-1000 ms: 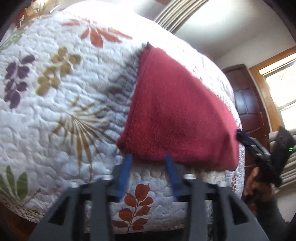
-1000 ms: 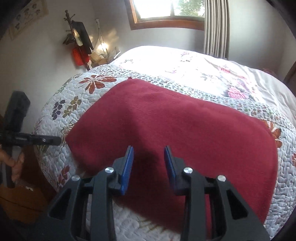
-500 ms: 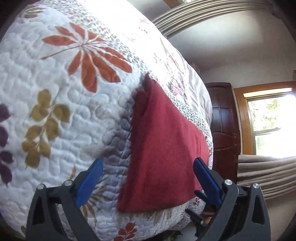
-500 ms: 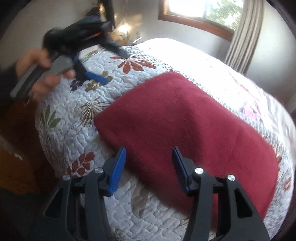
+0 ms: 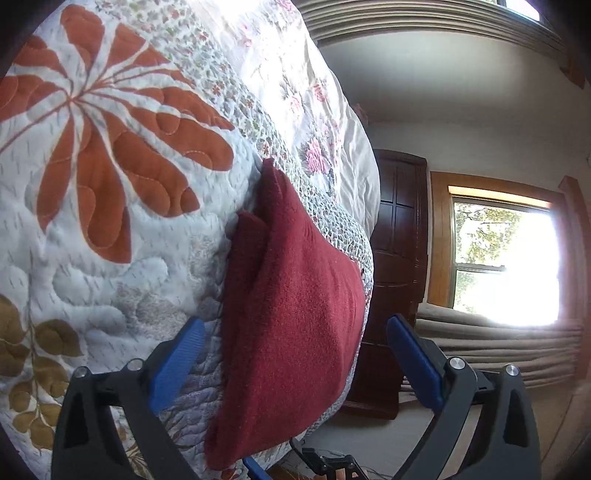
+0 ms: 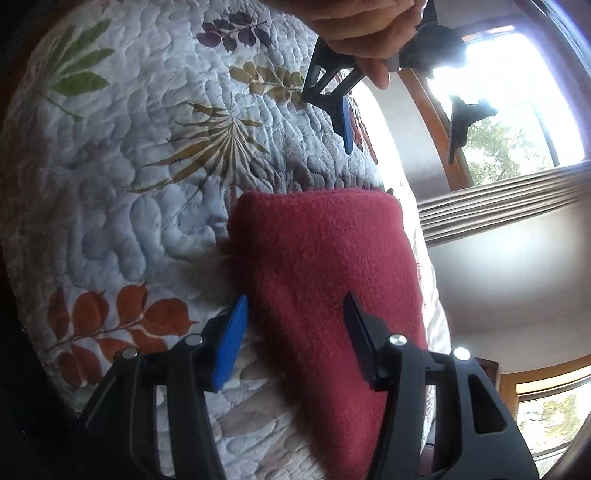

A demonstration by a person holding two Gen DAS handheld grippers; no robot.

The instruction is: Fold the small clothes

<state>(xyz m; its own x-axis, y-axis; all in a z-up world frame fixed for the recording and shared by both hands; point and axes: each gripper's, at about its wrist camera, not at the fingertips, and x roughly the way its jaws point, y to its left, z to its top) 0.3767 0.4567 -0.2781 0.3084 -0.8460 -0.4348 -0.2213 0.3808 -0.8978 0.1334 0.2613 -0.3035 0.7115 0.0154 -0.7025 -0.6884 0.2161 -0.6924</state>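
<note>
Cloth (image 6: 325, 280); right view shows hand (image 6: 365, 33).

r gripper (image 6: 295, 336) open over red cloth (image 6: 332, 266) on quilt (image 6: 129, 221)

Both hand-held grippers are spread wide right now. The left hand-held gripper (image 5: 295, 354) has its blue pads far apart, one on each side of the view, nothing pinched between them. In the right wrist view you can see it from outside too, up top, with a bare hand (image 6: 365, 29) wrapped around its black frame, fingers curled over it. The right hand-held gripper (image 6: 295, 332) is also gaping, blue pads (image 6: 231, 343) angled outward, gripping nothing.
</note>
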